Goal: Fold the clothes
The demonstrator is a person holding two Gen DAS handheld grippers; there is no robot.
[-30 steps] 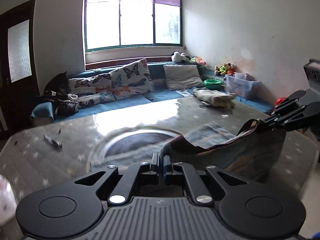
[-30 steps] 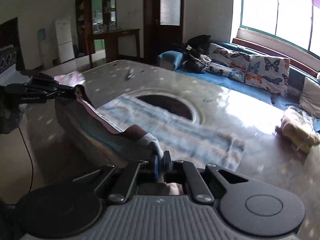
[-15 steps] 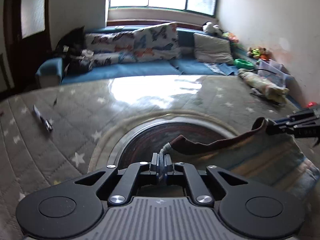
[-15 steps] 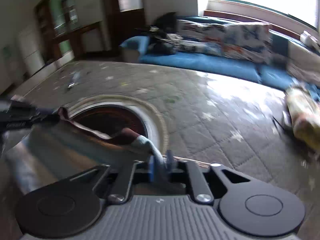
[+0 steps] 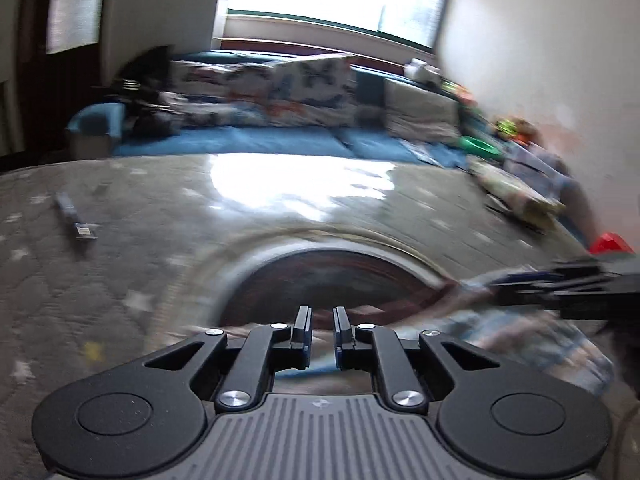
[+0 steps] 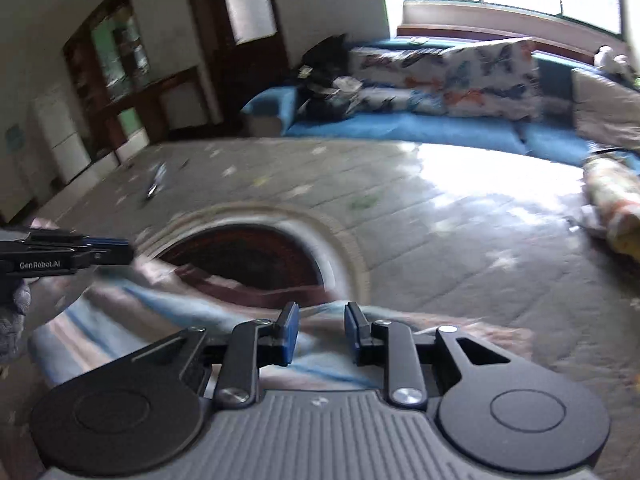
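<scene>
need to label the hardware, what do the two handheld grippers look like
Both the left gripper and right gripper are black linkage arms with silver screws, round pivot discs, blue-padded fingers and a ribbed grey body. Side view shows white "GenRobot.AI" lettering and a grey knit glove.

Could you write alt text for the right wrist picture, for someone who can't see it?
The right hand-held gripper, jaws apart, hovers over a striped cloth on a grey quilted table. The left hand-held gripper reaches in from the left edge; a blue sofa stands behind.
</scene>
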